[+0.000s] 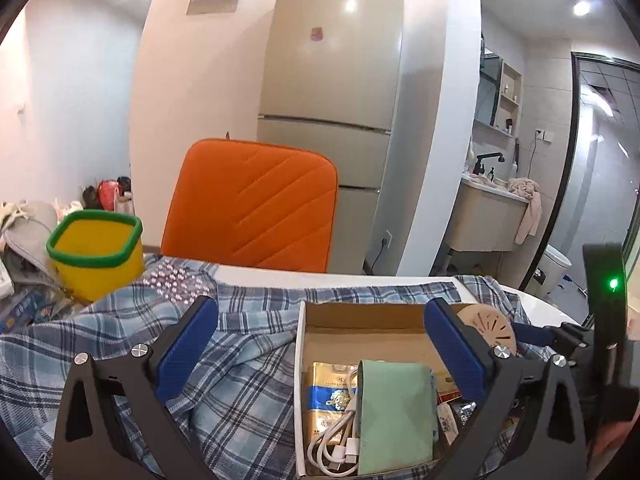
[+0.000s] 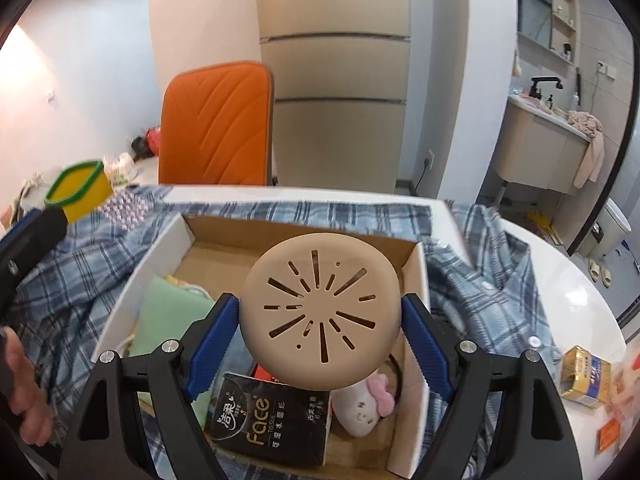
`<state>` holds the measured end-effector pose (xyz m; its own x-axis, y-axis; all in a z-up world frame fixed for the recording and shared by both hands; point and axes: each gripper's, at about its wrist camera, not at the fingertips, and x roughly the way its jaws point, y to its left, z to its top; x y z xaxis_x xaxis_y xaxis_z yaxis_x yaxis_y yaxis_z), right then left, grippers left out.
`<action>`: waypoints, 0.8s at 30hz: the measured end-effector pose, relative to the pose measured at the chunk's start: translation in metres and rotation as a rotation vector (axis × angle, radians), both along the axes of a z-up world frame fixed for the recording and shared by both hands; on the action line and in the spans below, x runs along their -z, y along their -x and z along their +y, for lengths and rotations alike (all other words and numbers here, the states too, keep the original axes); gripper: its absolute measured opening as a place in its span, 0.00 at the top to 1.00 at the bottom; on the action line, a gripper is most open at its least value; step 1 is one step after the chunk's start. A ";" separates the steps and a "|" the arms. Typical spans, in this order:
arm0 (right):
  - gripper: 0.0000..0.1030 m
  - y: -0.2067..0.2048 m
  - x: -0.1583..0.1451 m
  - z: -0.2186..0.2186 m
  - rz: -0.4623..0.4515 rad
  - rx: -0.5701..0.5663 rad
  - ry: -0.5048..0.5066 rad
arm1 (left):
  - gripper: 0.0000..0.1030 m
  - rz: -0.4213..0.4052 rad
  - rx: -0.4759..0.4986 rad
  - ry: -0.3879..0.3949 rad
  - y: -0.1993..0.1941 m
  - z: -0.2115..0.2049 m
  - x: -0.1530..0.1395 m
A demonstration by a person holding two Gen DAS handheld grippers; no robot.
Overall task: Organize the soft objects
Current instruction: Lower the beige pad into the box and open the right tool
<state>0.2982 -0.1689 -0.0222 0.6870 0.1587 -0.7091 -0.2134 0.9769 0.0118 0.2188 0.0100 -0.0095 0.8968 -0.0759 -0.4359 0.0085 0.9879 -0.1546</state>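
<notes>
My right gripper (image 2: 320, 334) is shut on a tan round soft pad with slits (image 2: 320, 312) and holds it over an open cardboard box (image 2: 224, 232). Beneath it in the box lie a black tissue pack (image 2: 272, 420), a white plush with a pink bow (image 2: 364, 404) and a green pouch (image 2: 168, 312). My left gripper (image 1: 320, 344) hangs wide open above the box's (image 1: 360, 320) left part, with nothing between its fingers. Under it I see the green pouch (image 1: 396, 412), a gold pack (image 1: 324, 396) and a white cable (image 1: 340, 440). The tan pad (image 1: 492, 328) shows at the right.
A blue plaid shirt (image 1: 120, 344) is spread over the white table under the box. A yellow bin with a green rim (image 1: 96, 256) stands at the back left, an orange chair (image 1: 252, 208) behind the table. Another gold pack (image 2: 584, 376) lies at the right edge.
</notes>
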 end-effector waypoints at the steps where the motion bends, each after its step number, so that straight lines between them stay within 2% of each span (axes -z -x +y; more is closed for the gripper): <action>1: 0.18 0.000 0.002 0.001 0.001 0.004 0.003 | 0.01 0.011 0.004 0.000 -0.001 0.001 0.001; 5: 0.18 0.000 0.007 0.000 0.006 0.001 0.011 | 0.01 -0.001 0.008 0.020 0.004 0.005 -0.003; 9: 0.17 -0.001 0.010 0.000 0.006 -0.011 -0.006 | 0.01 -0.026 0.004 -0.007 0.009 0.002 -0.006; 11: 0.17 0.005 0.007 0.000 -0.039 -0.027 -0.018 | 0.01 -0.031 0.015 -0.016 0.010 -0.001 -0.006; 17: 0.13 0.028 -0.013 0.005 -0.234 -0.038 0.040 | 0.01 -0.082 0.031 -0.050 0.020 -0.008 -0.013; 24: 0.13 0.051 -0.046 -0.003 -0.355 -0.023 -0.005 | 0.01 -0.136 0.039 -0.039 0.032 -0.008 -0.032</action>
